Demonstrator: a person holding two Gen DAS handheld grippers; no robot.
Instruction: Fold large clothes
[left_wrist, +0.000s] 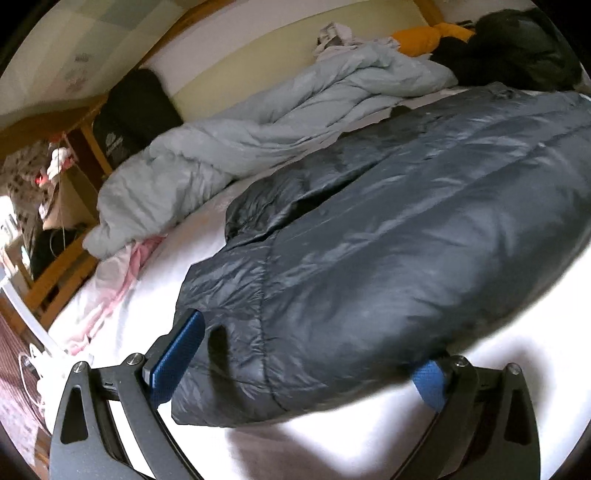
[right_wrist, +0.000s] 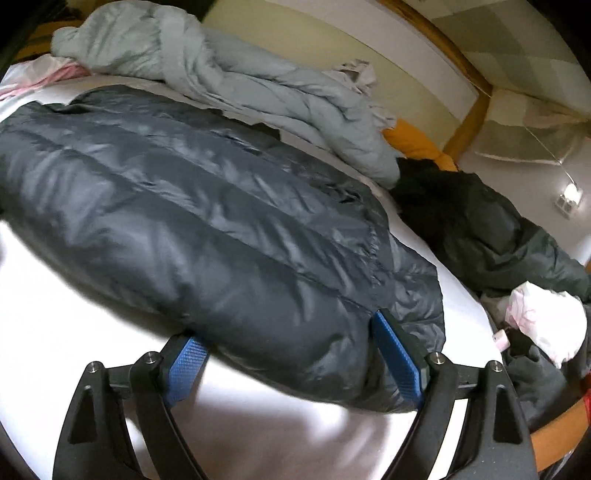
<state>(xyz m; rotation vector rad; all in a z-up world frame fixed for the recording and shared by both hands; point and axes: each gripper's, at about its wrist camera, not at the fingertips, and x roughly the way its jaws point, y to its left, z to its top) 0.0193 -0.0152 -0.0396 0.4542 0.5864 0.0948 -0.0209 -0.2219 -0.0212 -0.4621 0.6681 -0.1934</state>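
- White bedding covers the bed (left_wrist: 159, 266), whose wooden frame (left_wrist: 66, 273) runs along the left edge in the left wrist view, with pale checked wallpaper behind.
- At the far left of that view, a pink cloth (left_wrist: 122, 269) lies crumpled by the frame, just beside a heaped light grey quilt (left_wrist: 229, 140) that stretches toward the head of the bed.
- Across the middle lies the dark blue puffer jacket (left_wrist: 388, 236), spread flat on the sheet, its near edge reaching both grippers.
- The left gripper (left_wrist: 308, 352) stands wide and released, its blue pads (left_wrist: 177, 358) on either side of the jacket's near corner; whether they press the fabric I cannot tell.
- The right gripper (right_wrist: 290, 358) is likewise spread, straddling the jacket's (right_wrist: 207, 229) other near corner, one pad (right_wrist: 397, 360) against the fabric's edge.
- Farther right, an orange cloth (right_wrist: 413, 142) and a black coat (right_wrist: 491, 229) lie piled near the frame.
- At the far right sits a white and pink bundle (right_wrist: 546, 317).
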